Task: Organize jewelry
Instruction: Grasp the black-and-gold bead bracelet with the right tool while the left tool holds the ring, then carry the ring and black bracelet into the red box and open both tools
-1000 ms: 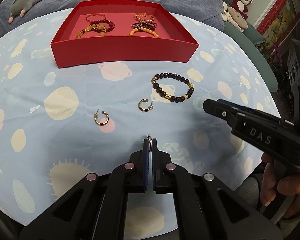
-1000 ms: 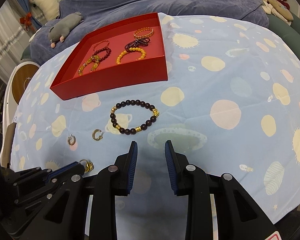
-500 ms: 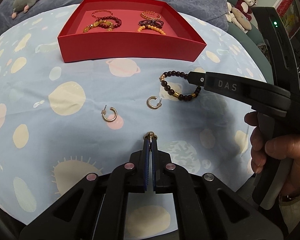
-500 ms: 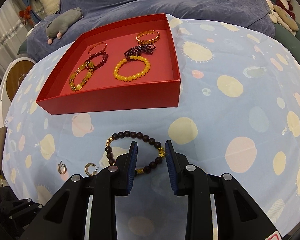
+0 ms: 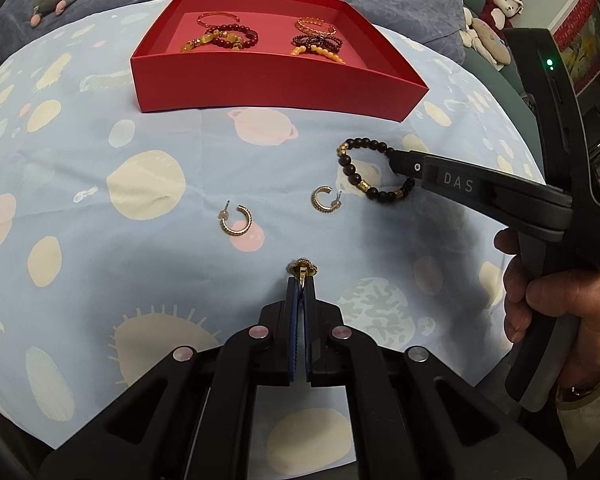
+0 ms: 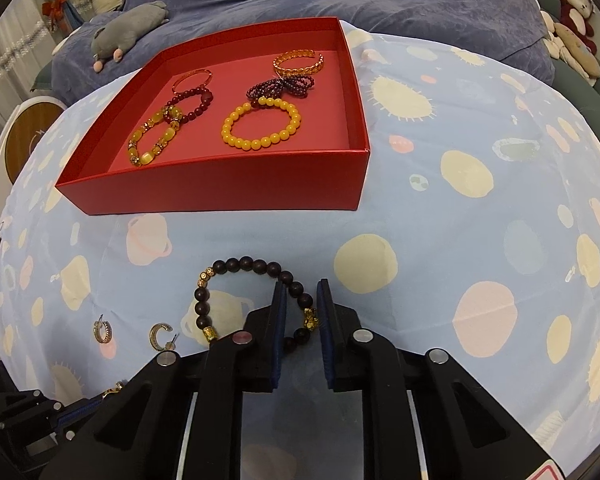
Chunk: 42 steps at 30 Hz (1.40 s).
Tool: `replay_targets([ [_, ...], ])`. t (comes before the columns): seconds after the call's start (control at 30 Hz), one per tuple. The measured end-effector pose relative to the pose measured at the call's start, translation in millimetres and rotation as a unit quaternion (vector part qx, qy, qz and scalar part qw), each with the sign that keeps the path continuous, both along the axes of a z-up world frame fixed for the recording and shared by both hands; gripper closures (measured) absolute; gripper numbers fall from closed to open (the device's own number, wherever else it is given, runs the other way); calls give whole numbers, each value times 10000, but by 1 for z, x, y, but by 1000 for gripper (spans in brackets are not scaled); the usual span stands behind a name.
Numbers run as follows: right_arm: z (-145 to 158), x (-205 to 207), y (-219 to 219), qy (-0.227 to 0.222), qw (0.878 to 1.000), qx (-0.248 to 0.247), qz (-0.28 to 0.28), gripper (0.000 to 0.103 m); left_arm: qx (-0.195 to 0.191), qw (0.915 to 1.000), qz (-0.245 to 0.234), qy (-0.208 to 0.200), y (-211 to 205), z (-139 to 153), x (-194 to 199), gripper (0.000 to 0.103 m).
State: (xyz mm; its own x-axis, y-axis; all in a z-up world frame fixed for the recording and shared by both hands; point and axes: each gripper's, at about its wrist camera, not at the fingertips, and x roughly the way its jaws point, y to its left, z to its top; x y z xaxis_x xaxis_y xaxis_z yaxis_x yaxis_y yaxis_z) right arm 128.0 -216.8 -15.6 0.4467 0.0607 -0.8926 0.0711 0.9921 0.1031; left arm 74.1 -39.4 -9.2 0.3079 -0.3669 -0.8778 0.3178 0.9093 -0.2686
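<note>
Red cardboard forms the shallow box (image 6: 220, 196) at the far side of the table, which is covered with a pale blue cloth (image 6: 420, 184) printed with planets and suns. Six bracelets lie inside the box. On its left are a thin gold bangle (image 6: 192, 80), a dark red bead bracelet (image 6: 190, 106) and an amber stone bracelet (image 6: 152, 142). On its right are a gold chain bangle (image 6: 298, 62), a purple bead bracelet (image 6: 280, 86) and a yellow bead bracelet (image 6: 260, 145).

Nearer than the box, on the cloth, lies the dark bead bracelet (image 6: 240, 263) with its gold spacers. The right gripper (image 6: 300, 296) points steeply down over the bracelet's right side. Its jaws have just been closing and now stand narrow, pinching the strand; dark beads and a gold charm sit between the blue pads. The rest of the loop rests on the cloth to the left of the jaws. The person's right hand (image 5: 556, 312) wraps the gripper's handle.

The left gripper (image 5: 301, 280) has its jaws pressed together on a small gold ornament (image 5: 302, 269), whose beaded head sticks out beyond the tips; what kind of piece it is I cannot tell. Two gold hoop earrings lie apart on the cloth between this gripper and the box, one (image 5: 237, 222) to the left and the other (image 5: 324, 200) just beside the dark bracelet.

A grey plush animal (image 6: 128, 36) lies on the blue blanket beyond the table.
</note>
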Motion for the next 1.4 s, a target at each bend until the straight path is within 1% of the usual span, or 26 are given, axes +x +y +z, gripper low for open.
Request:
replay_targets([
  [0.13,0,-13,-1,2,10000,27,-20,95,-1,10000,19,3,1,-1,-1,101],
  [0.4,1,-49,-4,62,9995,261,-165,95,-13,10000,91,-4,9,3,-8,101],
  [0.73,15,-94,-3,42,9991,408,-129,95,-17,9998,182,-74,20,14,-20,101],
  [1.07,42,-127,9,-169,9986,500,101,95,-104,9992,265,-281,30,39,-33,101],
  [1.4,84,-133,15,-607,9957,666,200,95,-115,9982,216,-548,31,77,-37,101],
])
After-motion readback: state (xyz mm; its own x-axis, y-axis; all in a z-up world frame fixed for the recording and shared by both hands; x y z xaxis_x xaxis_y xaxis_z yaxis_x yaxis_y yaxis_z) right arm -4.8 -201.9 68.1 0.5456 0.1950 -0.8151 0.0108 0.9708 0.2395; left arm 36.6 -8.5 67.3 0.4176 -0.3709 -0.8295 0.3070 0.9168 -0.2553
